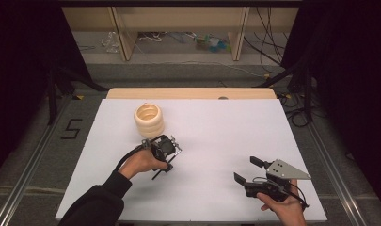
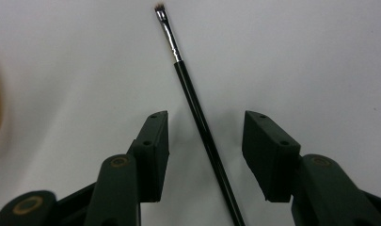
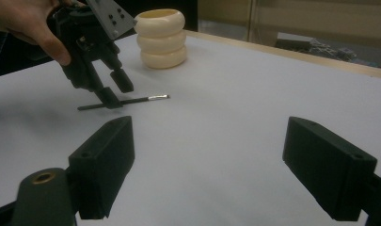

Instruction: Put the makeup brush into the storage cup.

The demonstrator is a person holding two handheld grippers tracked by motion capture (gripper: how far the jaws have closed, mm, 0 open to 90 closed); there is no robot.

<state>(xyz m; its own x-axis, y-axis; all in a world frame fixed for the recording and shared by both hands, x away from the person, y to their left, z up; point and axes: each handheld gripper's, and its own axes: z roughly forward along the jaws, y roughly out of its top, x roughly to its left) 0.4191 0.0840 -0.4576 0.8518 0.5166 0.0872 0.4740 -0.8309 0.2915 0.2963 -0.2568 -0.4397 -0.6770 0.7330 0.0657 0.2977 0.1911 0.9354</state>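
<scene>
1. Right gripper [image 1: 248, 170] sits nearest, low at the near right of the white table [image 1: 226, 141], held in the person's right hand [image 1: 284, 207]. Its jaws stand wide apart with nothing between them; in the right gripper view there is just bare table ahead of the pads.

2. Moving in, left of centre: left gripper [image 3: 114, 89] is tipped down over the brush [image 2: 197, 117], held from behind by the left hand [image 1: 141, 162]. The jaws straddle the thin black handle, one on each side, and neither pad presses on it, so the gripper is open with the brush between its jaws, not yet gripped.

3. Now the brush itself. It lies flat on the table, a slim black handle running into a silver ferrule [image 2: 170, 40] and a small tuft of bristles [image 2: 160, 8] at the far tip. It looks very light and stiff, and probably slick and round enough to roll or skid as the pads close.

4. Best hold, I'd say, is mid-handle, square across it, right where the jaws hover. Stay clear of the ferrule and bristles, which look delicate.

5. Farther back, a cream ribbed pot [image 1: 149, 120] stands upright beyond the left gripper, near it but apart.
</scene>
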